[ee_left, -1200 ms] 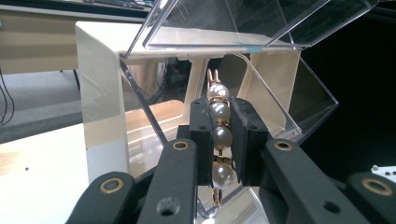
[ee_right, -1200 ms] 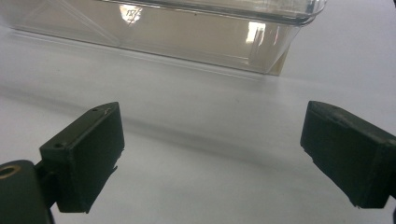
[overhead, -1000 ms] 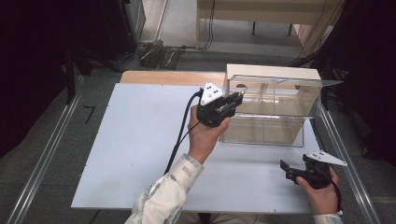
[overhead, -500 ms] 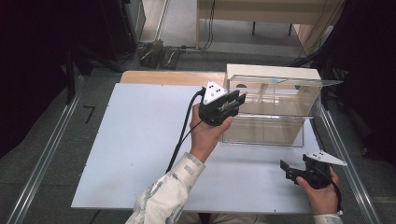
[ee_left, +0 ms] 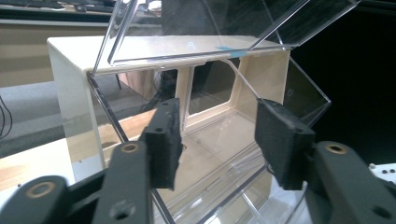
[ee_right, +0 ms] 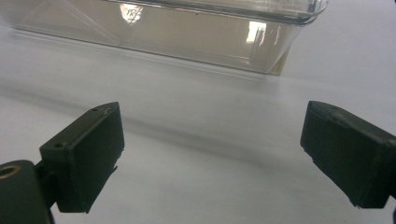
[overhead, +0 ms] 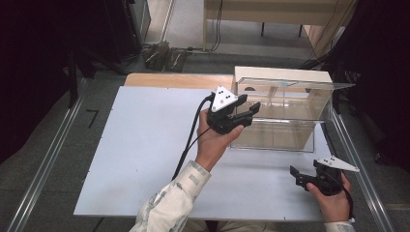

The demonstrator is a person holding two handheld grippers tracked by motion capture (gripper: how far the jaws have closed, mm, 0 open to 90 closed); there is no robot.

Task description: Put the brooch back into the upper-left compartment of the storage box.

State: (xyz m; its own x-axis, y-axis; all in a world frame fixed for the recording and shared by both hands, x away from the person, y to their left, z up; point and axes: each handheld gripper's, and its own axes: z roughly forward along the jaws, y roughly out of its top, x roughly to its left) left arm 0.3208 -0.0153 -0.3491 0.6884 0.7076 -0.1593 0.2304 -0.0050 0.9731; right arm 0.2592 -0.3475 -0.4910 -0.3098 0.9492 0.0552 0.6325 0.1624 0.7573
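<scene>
The clear plastic bin with a cream frame and a hinged transparent lid (overhead: pixel 283 108) stands at the far right of the pale grey worktop (overhead: pixel 140 145), its lid (ee_left: pixel 224 28) raised and tilted open above the body; nothing can be seen lying inside it. Largest after the bin is the person's left forearm in a patterned sleeve (overhead: pixel 169 203), stretching up to the bin's left front corner. There the left gripper (overhead: pixel 249 110) hangs just at the bin's near left edge, its fingers (ee_left: pixel 163 140) spread with nothing between them, aimed into the opening under the lid. The right gripper (overhead: pixel 299 176) waits well apart from the bin, in front of its right end, low over the worktop, its fingers (ee_right: pixel 88 154) also spread wide and empty. Judged from this, the work at the bin is at an early stage: the lid is up, but neither gripper has yet taken hold of lid, wall or contents.
</scene>
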